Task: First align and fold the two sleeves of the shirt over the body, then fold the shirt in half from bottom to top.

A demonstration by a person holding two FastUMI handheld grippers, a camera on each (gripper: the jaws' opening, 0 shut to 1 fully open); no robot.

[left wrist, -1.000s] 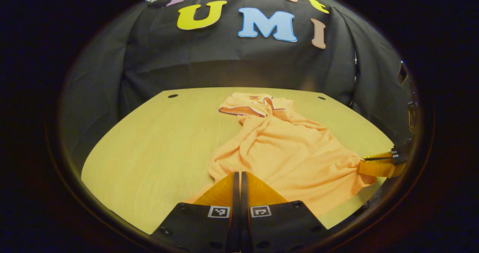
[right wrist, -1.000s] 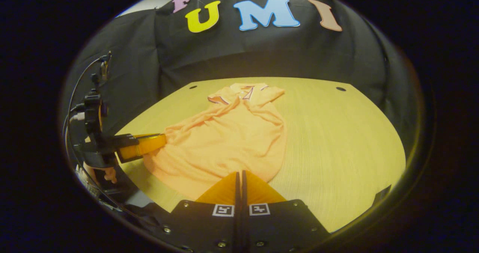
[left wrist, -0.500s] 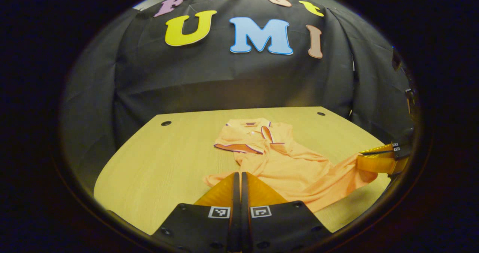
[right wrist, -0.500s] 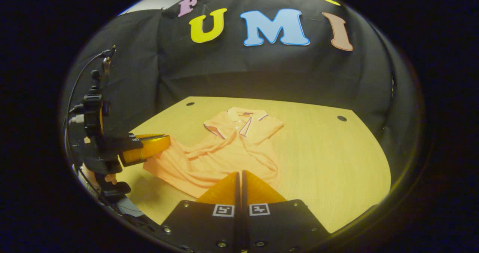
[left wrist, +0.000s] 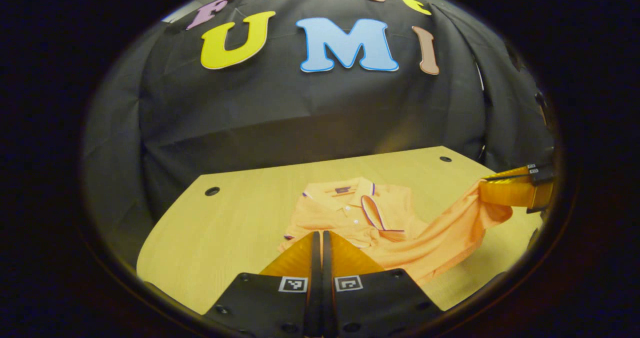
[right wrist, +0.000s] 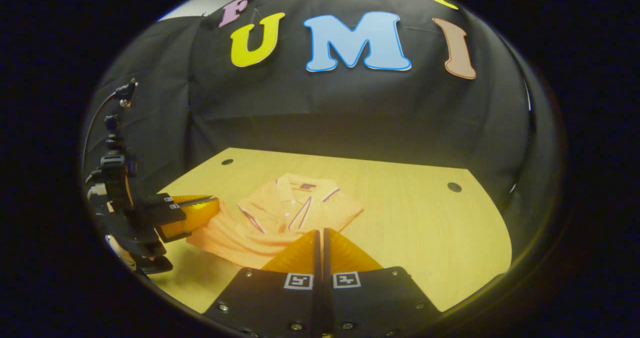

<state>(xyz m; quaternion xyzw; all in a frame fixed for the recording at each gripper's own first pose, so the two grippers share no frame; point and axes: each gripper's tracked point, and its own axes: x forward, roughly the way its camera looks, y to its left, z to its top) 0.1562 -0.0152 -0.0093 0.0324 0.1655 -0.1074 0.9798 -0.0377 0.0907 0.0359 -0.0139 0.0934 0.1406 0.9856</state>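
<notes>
**Hem lifted at both corners for the bottom-to-top fold**

Hem corners of the orange knit polo shirt (left wrist: 400, 233) are raised off the pale wooden desk (left wrist: 220, 228), one in each tool. The left tool (left wrist: 317, 240) is clenched, its fingers pressed together at the near edge of the cloth, and the right gripper view shows it from the side (right wrist: 192, 213) with orange fabric bunched at its tip. The right tool (right wrist: 320, 240) is likewise pinched on the hem; in the left gripper view it stands off at the right (left wrist: 505, 193) with cloth hanging from it in a slack drape. Gripping both corners at a like height is, I judge, meant to keep the lower edge straight while it travels toward the collar, so the sleeve folds appear done and the halving under way.

The shirt lies near the desk's middle, collar end flat and farthest from the tools. Its dark-and-white trimmed collar (right wrist: 305, 198) sits open, a buttoned placket below it. The raised lower part sags and wrinkles between the grips
</notes>
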